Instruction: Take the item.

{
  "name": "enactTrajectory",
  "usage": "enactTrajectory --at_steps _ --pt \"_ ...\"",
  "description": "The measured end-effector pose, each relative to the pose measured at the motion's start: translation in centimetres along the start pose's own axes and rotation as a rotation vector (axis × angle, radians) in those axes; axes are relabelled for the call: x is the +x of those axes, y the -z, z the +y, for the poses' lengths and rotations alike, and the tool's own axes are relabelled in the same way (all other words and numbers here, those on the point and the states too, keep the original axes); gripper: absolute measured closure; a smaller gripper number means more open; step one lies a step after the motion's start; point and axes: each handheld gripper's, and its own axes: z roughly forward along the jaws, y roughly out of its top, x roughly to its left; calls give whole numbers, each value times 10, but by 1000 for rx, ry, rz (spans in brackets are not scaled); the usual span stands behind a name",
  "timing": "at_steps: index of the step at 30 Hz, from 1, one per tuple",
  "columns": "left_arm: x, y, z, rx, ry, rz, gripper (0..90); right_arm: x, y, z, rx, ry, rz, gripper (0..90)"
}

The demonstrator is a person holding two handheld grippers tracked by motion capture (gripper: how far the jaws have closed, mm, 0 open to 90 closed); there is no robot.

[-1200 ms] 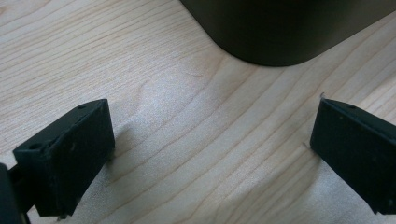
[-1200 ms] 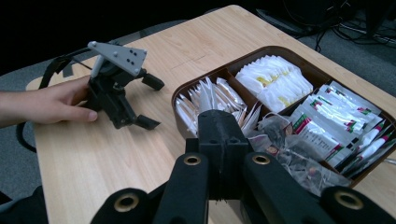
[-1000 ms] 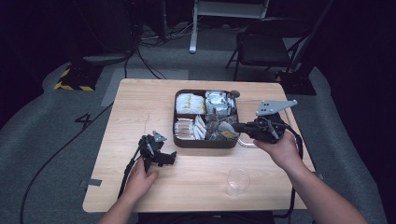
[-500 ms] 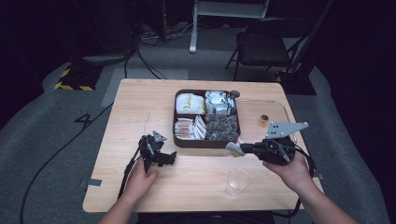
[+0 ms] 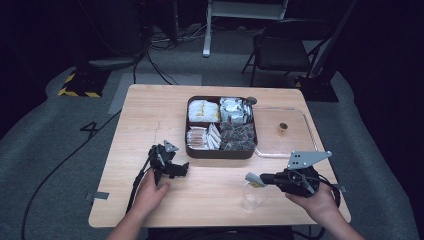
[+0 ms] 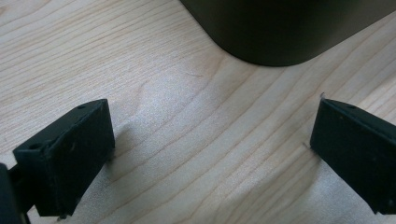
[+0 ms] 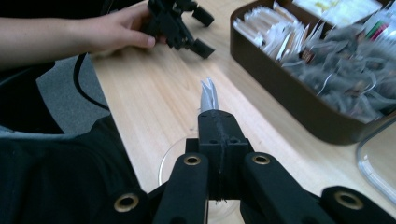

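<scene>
Pinching what looks like a light, floppy tea sachet (image 7: 208,95) by its edge, my right gripper (image 5: 256,179) hangs over the fragile glass cup (image 5: 252,198); left gripper (image 6: 212,154) wide.

The desk (image 5: 150,115) is bare wood at the left of the frame, with lots of room to pass. In the middle, the brown box (image 5: 220,152) blocks the way. A clear cup (image 5: 252,197) stands at the lower right, and a clear tray (image 5: 300,117) lies right of the box.
</scene>
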Motion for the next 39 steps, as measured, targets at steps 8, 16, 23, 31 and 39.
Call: enactTrajectory --at_steps 8,16,23,31,39 --pt "0 0 0 0 0 0 1 0 -7 -16 3 -27 26 900" --pt "0 0 0 0 0 0 1 -1 -12 -23 0 -37 47 900" --pt "0 0 0 0 0 0 1 -2 -16 -29 8 -51 51 898" --pt "0 0 0 0 0 0 1 -3 -18 -33 15 -67 64 785" --pt "0 0 0 0 0 0 1 -9 -14 -29 -8 -76 51 705"
